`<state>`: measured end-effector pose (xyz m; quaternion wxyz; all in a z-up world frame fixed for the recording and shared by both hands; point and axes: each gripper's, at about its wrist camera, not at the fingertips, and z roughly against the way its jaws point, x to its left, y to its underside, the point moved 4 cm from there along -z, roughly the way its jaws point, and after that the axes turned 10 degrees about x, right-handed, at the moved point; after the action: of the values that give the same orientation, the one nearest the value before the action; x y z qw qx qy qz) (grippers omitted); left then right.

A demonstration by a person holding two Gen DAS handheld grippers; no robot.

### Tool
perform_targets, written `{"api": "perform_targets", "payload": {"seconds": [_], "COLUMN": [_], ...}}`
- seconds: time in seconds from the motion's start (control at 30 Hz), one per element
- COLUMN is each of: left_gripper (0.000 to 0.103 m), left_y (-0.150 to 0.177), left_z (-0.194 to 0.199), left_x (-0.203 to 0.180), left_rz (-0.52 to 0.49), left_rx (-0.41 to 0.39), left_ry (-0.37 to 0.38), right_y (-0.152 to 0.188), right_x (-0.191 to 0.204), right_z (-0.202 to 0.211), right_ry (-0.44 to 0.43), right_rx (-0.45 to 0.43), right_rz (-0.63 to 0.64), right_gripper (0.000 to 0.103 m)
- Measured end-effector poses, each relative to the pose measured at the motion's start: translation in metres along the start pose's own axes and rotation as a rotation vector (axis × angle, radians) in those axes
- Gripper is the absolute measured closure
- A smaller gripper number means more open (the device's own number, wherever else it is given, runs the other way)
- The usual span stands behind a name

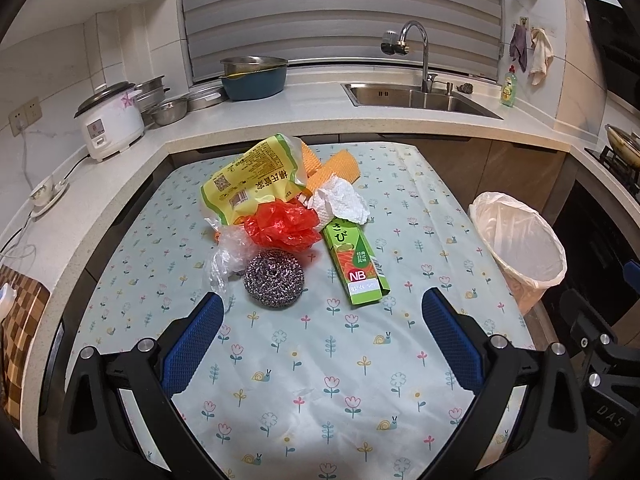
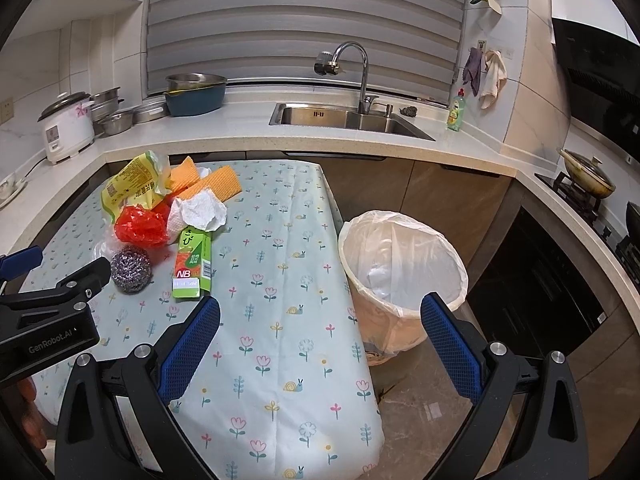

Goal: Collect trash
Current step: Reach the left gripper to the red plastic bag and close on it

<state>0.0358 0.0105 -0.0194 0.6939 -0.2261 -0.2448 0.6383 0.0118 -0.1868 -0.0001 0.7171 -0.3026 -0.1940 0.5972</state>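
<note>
Left gripper: jaws spread wide, nothing between the blue pads, hovering over the near part of the table. Right gripper: jaws likewise spread and empty, held over the table's right edge, with the bin just past its right finger.

Table carries a pale cloth printed with flowers and snails. Near half bare.

Trash sits in one pile toward the far left of the table. Nearest item: steel scrubber, round, just beyond the left gripper's left fingertip. Clear plastic wrap touches it on the left. Green carton lies flat to the scrubber's right, its long axis pointing away, marked "NB". Behind the scrubber, a crumpled red bag. White paper wad rests on the carton's far end. Yellow packet props up at the back left of the pile. Orange sponges lie furthest back, partly under the packet and paper.

Bin stands on the floor off the table's right side, lined with a white bag; something pale lies inside, and I cannot tell what it is.

Beyond the table, a counter wraps around. Rice cooker at left, metal bowls beside it, blue basin under the window blind. Sink with tap at centre right, soap bottle beside it, cloths hanging on the wall. A wok sits on the stove at far right.
</note>
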Motion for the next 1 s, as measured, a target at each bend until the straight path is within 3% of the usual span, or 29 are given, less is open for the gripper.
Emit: {"api": "perform_targets", "payload": {"seconds": [0.4,0.8,0.87,1.0], "left_gripper": [0.008,0.009,0.02,0.033], "left_y": [-0.022,-0.06,-0.065,-0.072], "left_z": [-0.043,-0.111,-0.123,-0.145], "left_x": [0.052,0.065,0.063,0.058], "left_rz": [0.069,0.094,0.085,0.059], "left_rx": [0.049,0.105,0.117,0.144], "left_ry": [0.024,0.058,0.057,0.067], "right_y": [-0.024,-0.052,-0.055,-0.06], "right_x": [0.024,0.057,0.06,0.067], "right_z": [-0.034,-0.081,-0.089,-0.102], "right_ry": [-0.021,-0.034,-0.033,-0.038], "right_rx": [0.031,0.054,0.06,0.073], "right_rz": [0.0,0.012,0.014,0.014], "right_gripper": [0.007,0.007,0.007,0.007]}}
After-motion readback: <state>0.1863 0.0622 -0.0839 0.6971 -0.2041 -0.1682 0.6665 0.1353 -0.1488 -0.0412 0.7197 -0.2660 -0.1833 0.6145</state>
